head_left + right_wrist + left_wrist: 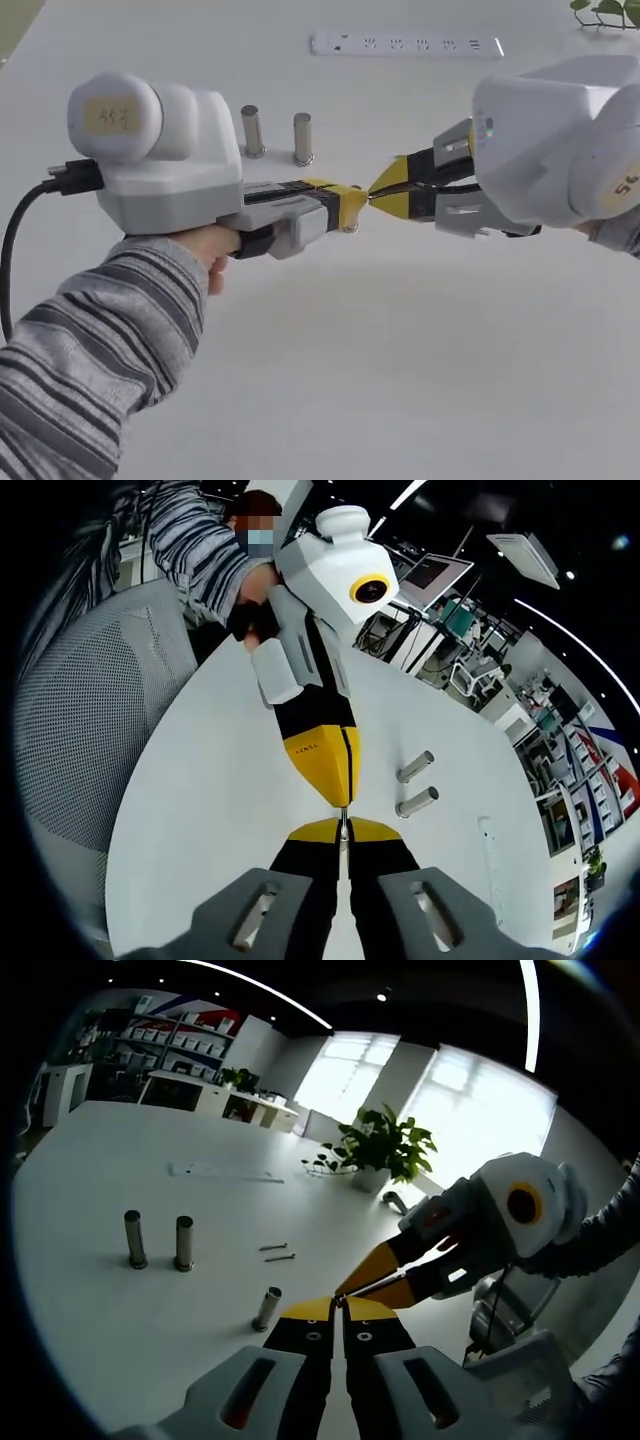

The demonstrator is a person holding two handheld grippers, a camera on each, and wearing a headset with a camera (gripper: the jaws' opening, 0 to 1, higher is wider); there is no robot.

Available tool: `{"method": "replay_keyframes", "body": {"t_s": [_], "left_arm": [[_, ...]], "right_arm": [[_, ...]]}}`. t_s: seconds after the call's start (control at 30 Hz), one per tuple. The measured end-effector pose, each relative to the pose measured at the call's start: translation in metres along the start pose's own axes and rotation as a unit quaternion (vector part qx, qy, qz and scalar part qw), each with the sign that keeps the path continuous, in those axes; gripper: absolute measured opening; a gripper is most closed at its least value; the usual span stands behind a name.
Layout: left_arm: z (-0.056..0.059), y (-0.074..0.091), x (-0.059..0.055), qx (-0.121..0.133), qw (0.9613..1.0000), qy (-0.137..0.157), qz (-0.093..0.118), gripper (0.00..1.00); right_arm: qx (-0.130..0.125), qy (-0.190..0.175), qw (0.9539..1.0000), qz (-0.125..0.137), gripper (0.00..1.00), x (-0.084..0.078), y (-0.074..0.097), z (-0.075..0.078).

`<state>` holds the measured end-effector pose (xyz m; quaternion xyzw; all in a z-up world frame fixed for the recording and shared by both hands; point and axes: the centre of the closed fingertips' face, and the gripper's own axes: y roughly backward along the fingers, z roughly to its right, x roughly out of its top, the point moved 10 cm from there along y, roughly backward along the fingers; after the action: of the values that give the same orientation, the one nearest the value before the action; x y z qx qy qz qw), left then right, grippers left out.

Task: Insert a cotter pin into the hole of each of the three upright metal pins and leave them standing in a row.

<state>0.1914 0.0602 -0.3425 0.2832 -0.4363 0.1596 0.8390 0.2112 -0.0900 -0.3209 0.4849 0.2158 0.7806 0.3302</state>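
- The left tool (341,1310) has its yellow-tipped jaws drawn together, with only a thin slit between them. I cannot tell whether they pinch anything.
- The right tool (343,832) is closed at the tips on a thin silver cotter pin (378,1283), which lies along the gap between its jaws and pokes out at the front.
- The two tools meet tip to tip above the desk (400,350), and the free end of the cotter pin touches the left tool's tips.
- A hand (205,250) with a grey striped sleeve (100,340) grips the left tool's handle, and a black cable (15,250) hangs from its rear.
- In the left gripper view, a third metal pin (267,1309) sits on the desk just beside the left tool's tips. It looks tilted there, and I cannot tell whether it really leans.
- Further toward the far edge of the desk, a first metal pin (133,1238) and a second metal pin (184,1243) stand upright side by side, close but not touching.
- A loose cotter pin (273,1247) and another loose cotter pin (281,1257) lie flat on the desk, near each other, between the upright pair and the right tool.
- A white power strip (405,44) lies along the far edge.
- A green plant (385,1150) stands at a far corner.
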Motion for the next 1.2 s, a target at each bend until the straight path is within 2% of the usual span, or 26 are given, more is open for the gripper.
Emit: {"method": "replay_keyframes", "body": {"t_s": [0.23,0.3,0.43,0.57,0.7,0.77,0.83,0.87,0.9,0.93,0.97,1.07,1.13,1.17,1.2], "left_arm": [[0.002,0.002,0.001,-0.007,0.9983,-0.058,-0.005,0.00],[0.001,0.002,0.001,-0.008,0.9979,-0.064,-0.007,0.00],[-0.002,0.005,0.001,-0.009,0.9956,-0.093,-0.007,0.00],[-0.004,0.009,-0.001,-0.013,0.9934,-0.113,-0.016,0.00],[-0.007,0.014,-0.004,-0.029,0.9884,-0.146,-0.028,0.00],[-0.007,0.016,-0.005,-0.037,0.9847,-0.166,-0.035,0.00],[-0.008,0.018,-0.008,-0.043,0.9807,-0.185,-0.047,0.00],[-0.008,0.018,-0.009,-0.048,0.9804,-0.184,-0.050,0.00],[-0.009,0.019,-0.011,-0.055,0.9794,-0.187,-0.052,0.00],[-0.009,0.019,-0.012,-0.059,0.9781,-0.192,-0.055,0.00],[-0.009,0.020,-0.014,-0.063,0.9764,-0.198,-0.058,0.00],[-0.008,0.020,-0.015,-0.077,0.9747,-0.201,-0.060,0.00],[-0.006,0.020,-0.016,-0.089,0.9734,-0.203,-0.058,0.00],[-0.006,0.020,-0.016,-0.090,0.9732,-0.204,-0.058,0.00],[-0.005,0.020,-0.016,-0.095,0.9729,-0.203,-0.057,0.00]], "right_arm": [[0.002,-0.042,0.9991,0.011,0.00,-0.002,0.001,0.000],[0.003,-0.055,0.9983,0.018,0.00,-0.005,0.001,0.000],[0.017,-0.098,0.9948,0.023,0.02,-0.009,0.002,-0.001],[0.030,-0.139,0.9892,0.037,0.04,-0.013,0.002,-0.001],[0.054,-0.200,0.9769,0.053,0.06,-0.018,0.002,-0.003],[0.071,-0.226,0.9693,0.065,0.07,-0.021,0.002,-0.004],[0.088,-0.257,0.9597,0.072,0.07,-0.025,0.000,-0.005],[0.093,-0.261,0.9579,0.077,0.08,-0.026,0.000,-0.006],[0.102,-0.278,0.9518,0.080,0.08,-0.028,-0.001,-0.009],[0.107,-0.287,0.9482,0.083,0.09,-0.028,-0.002,-0.010],[0.117,-0.303,0.9414,0.091,0.09,-0.030,-0.003,-0.011],[0.137,-0.335,0.9257,0.110,0.12,-0.031,-0.004,-0.015],[0.149,-0.350,0.9173,0.119,0.12,-0.031,-0.004,-0.019],[0.151,-0.351,0.9158,0.123,0.12,-0.032,-0.004,-0.019],[0.159,-0.360,0.9100,0.130,0.12,-0.032,-0.005,-0.021]]}}
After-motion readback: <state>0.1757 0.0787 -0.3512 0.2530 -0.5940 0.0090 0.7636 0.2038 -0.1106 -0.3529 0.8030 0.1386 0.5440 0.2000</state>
